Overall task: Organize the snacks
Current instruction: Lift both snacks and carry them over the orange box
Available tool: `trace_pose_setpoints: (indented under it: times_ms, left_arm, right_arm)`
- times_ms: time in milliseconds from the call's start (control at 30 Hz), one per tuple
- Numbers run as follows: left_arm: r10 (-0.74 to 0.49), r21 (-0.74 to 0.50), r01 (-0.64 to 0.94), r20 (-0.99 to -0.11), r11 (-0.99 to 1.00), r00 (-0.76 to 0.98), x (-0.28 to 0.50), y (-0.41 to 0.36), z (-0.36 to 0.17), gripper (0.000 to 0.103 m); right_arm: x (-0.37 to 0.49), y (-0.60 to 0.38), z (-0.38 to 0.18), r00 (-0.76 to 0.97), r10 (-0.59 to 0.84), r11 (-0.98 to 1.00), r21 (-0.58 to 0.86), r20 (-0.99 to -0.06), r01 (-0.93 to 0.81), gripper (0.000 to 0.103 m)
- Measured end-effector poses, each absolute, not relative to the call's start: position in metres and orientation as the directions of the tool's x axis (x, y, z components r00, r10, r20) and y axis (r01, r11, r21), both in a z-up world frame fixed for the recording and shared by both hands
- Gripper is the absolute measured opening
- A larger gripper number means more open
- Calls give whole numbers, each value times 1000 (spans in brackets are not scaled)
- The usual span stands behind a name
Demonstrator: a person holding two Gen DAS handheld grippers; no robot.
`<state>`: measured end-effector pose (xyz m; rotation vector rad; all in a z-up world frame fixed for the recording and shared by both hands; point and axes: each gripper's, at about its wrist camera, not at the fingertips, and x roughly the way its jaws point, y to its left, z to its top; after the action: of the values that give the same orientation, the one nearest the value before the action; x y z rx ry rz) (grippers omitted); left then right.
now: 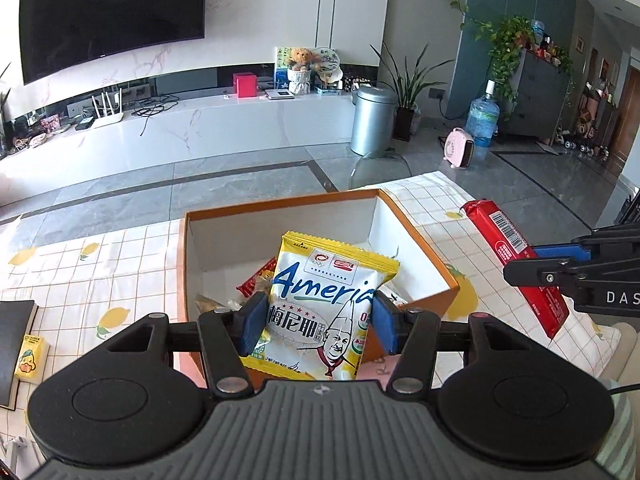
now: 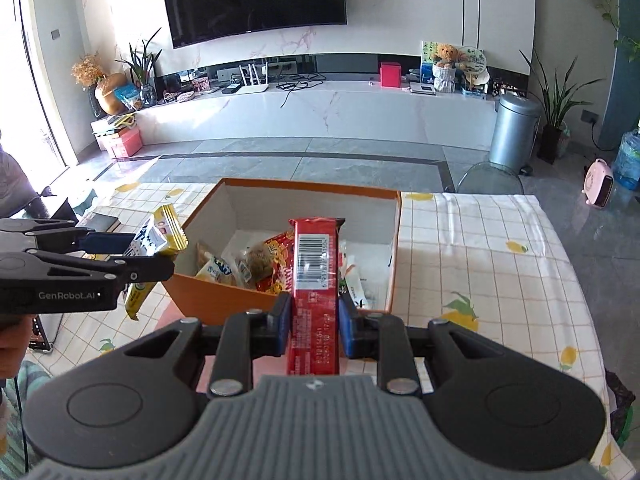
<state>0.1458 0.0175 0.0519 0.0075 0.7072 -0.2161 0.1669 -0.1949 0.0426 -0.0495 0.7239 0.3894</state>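
An open orange box [image 1: 416, 236] with white inner walls stands on the table and holds several snack packs [image 2: 256, 260]. My left gripper [image 1: 318, 322] is shut on a yellow and white snack bag [image 1: 324, 292], held just above the box's near edge. My right gripper [image 2: 314, 322] is shut on a long red biscuit pack [image 2: 314, 280], held over the box's [image 2: 208, 300] near rim. In the left wrist view the red pack [image 1: 516, 256] and the right gripper [image 1: 560, 264] show at the right. In the right wrist view the yellow bag [image 2: 154, 244] and the left gripper [image 2: 132, 256] show at the left.
The table has a white checked cloth with lemon prints [image 2: 480, 248]. A black book [image 1: 14, 344] and a small yellow carton [image 1: 30, 360] lie at the table's left. Beyond the table are grey floor, a clear chair back [image 1: 378, 168] and a metal bin [image 1: 372, 120].
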Motion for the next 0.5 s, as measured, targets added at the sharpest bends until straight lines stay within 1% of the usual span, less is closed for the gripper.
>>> trace_pose_setpoints:
  times_ms: [267,500]
  left_arm:
    - [-141,-54,139,-629,989,764,175,26,49,63]
    - [-97,-28,102,-637,994,765,204,35,39,63]
  right_arm:
    - [212,-166,43,690,348,919,84,-634,-386,22]
    - [252,-138,25,696,326,924,61,-640,-376,22]
